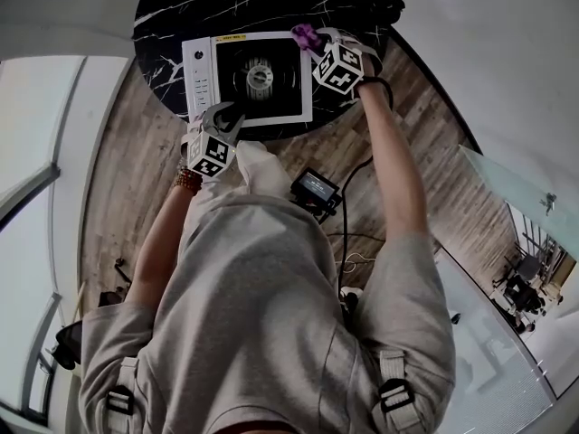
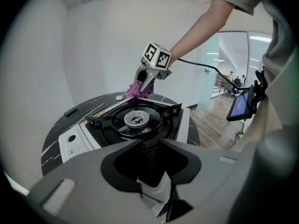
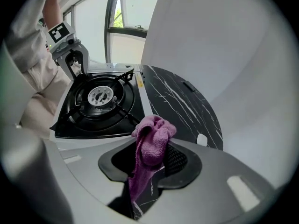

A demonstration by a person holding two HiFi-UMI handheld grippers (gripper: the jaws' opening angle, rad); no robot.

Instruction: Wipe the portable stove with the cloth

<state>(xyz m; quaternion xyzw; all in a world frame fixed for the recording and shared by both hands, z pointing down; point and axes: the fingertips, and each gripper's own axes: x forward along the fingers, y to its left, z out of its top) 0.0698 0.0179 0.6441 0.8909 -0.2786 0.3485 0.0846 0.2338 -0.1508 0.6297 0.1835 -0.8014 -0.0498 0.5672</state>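
Purple cloth (image 1: 305, 36) hangs pinched at the far right corner of the stove (image 1: 204, 70).
Left gripper (image 1: 224, 116) has its jaws partly spread astride the stove's near rim, with no clear squeeze. The stove sits on a black marble table (image 1: 172, 16), its long side running left to right. Its yellow label (image 1: 231, 38) and panel marks are too small to read. Right gripper (image 1: 317, 48) is clamped on the cloth, so the top to wipe lies leftward and toward the person. This hand likely does the wiping.
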